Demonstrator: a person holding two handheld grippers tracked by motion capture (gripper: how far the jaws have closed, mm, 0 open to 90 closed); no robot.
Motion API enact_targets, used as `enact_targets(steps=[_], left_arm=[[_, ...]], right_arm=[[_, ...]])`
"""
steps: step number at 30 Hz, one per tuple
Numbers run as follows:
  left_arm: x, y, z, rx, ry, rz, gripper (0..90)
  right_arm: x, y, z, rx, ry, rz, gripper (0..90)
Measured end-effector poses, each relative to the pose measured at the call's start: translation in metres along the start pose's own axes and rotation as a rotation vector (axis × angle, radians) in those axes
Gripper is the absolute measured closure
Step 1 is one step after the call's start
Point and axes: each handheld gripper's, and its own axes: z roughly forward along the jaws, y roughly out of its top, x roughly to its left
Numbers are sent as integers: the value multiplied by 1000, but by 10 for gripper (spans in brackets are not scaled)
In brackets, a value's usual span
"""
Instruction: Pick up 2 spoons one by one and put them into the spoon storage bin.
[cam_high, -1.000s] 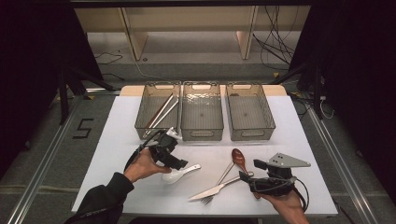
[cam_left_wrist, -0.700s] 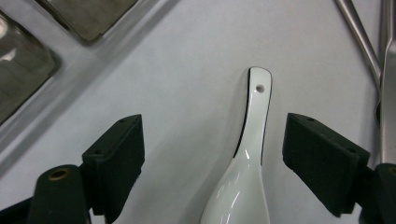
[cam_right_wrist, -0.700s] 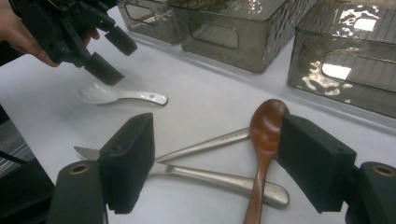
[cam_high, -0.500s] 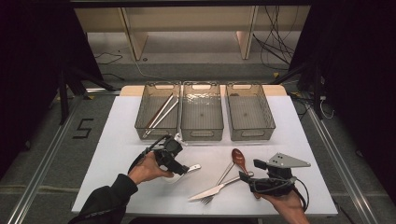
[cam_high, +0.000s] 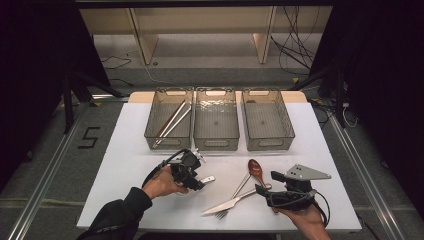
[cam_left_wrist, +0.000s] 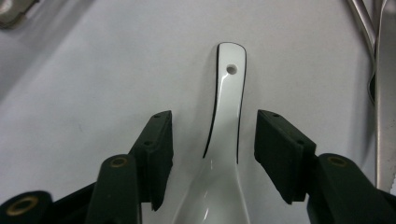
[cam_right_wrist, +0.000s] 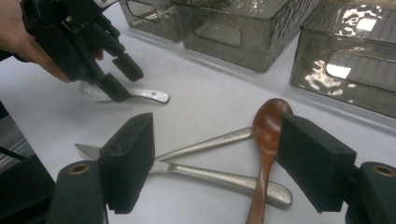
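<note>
A white ceramic spoon (cam_left_wrist: 229, 107) lies flat on the white table (cam_high: 125, 150). My left gripper (cam_left_wrist: 212, 135) is lowered over it with one jaw on each side of the handle. The jaws have just been closing, but a gap still shows between each pad and the handle. From above, the left gripper (cam_high: 192, 181) covers the white spoon (cam_high: 206, 179) except for the handle end. My right gripper (cam_high: 266, 183) rests open at the front right. Just beyond the right gripper (cam_right_wrist: 217, 158) lie a brown wooden spoon (cam_right_wrist: 268, 123), a metal knife (cam_right_wrist: 224, 179) and a fork handle (cam_right_wrist: 205, 142).
Three clear bins stand in a row at the back: the left bin (cam_high: 150, 132) holds long metal sticks (cam_high: 172, 121), while the middle bin (cam_high: 216, 145) and right bin (cam_high: 270, 145) look bare. The knife (cam_high: 230, 204) and fork lie crossed near the front edge.
The left gripper has sunk toward the table over the white spoon, and its jaws have narrowed around the handle. The right gripper has kept still.
</note>
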Motion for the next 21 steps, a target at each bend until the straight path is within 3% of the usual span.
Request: enact_targets(steps=[5, 14, 21], left_arm=[[-3, 0, 4, 14, -8, 14, 563], [-6, 1, 5, 19, 17, 54, 704], [-7, 1, 4, 22, 15, 79, 724]], right_arm=[[0, 0, 0, 1, 0, 1, 286], [0, 0, 0, 1, -1, 0, 286], [0, 0, 0, 1, -1, 1, 287]])
